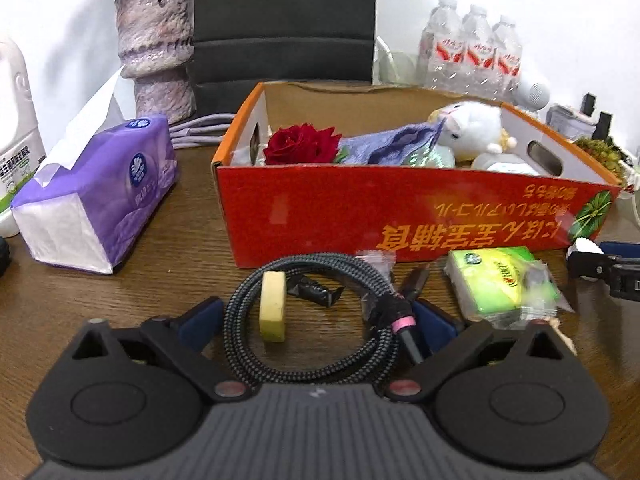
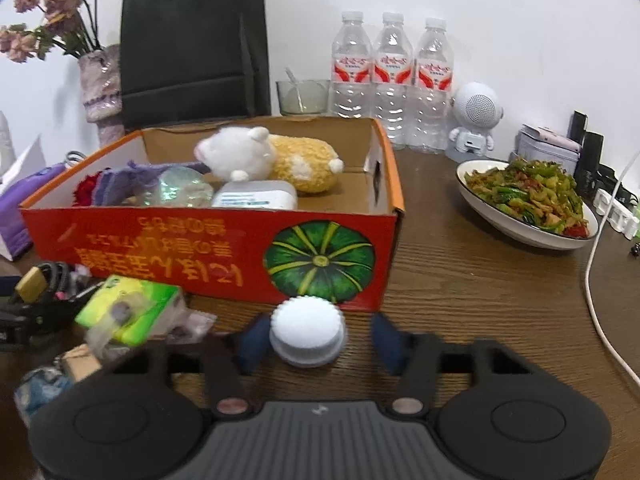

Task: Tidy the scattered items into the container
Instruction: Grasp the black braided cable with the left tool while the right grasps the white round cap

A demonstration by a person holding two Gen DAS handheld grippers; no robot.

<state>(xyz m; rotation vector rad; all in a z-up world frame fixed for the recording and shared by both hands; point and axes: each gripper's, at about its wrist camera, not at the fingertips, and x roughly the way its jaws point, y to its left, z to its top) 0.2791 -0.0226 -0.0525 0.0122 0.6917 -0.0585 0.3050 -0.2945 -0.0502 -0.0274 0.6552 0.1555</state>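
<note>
Your right hand-held gripper (image 2: 316, 344) sits low over the table (image 2: 460, 288), and a white ribbed cap (image 2: 307, 334) stands upright right between its two blue pads. The left pad looks like it touches the cap. The right pad is apart from it, with a gap you can see. So this gripper is not squeezing the cap yet. The cap has no long side, since it is round, so any squeeze across it should work, I think.

Your left hand-held gripper (image 1: 316, 320) has its pads wide apart. A coiled braided cable (image 1: 316, 320) lies flat between them, with a yellow round piece (image 1: 273, 306) standing on its edge inside the coil. The pads are not pressing on the cable.

Just past that, to the right, a green tissue pack (image 1: 496, 284) lies on the table, and your left hand is nearer to it.

Straight ahead of both hands is the red box (image 2: 208, 252). Its long wall faces you. Inside are a white plush toy (image 2: 236, 152), a red rose (image 1: 302, 144) and a purple cloth (image 1: 392, 140).

The cap only needs a short lift forward and over that near wall.
</note>
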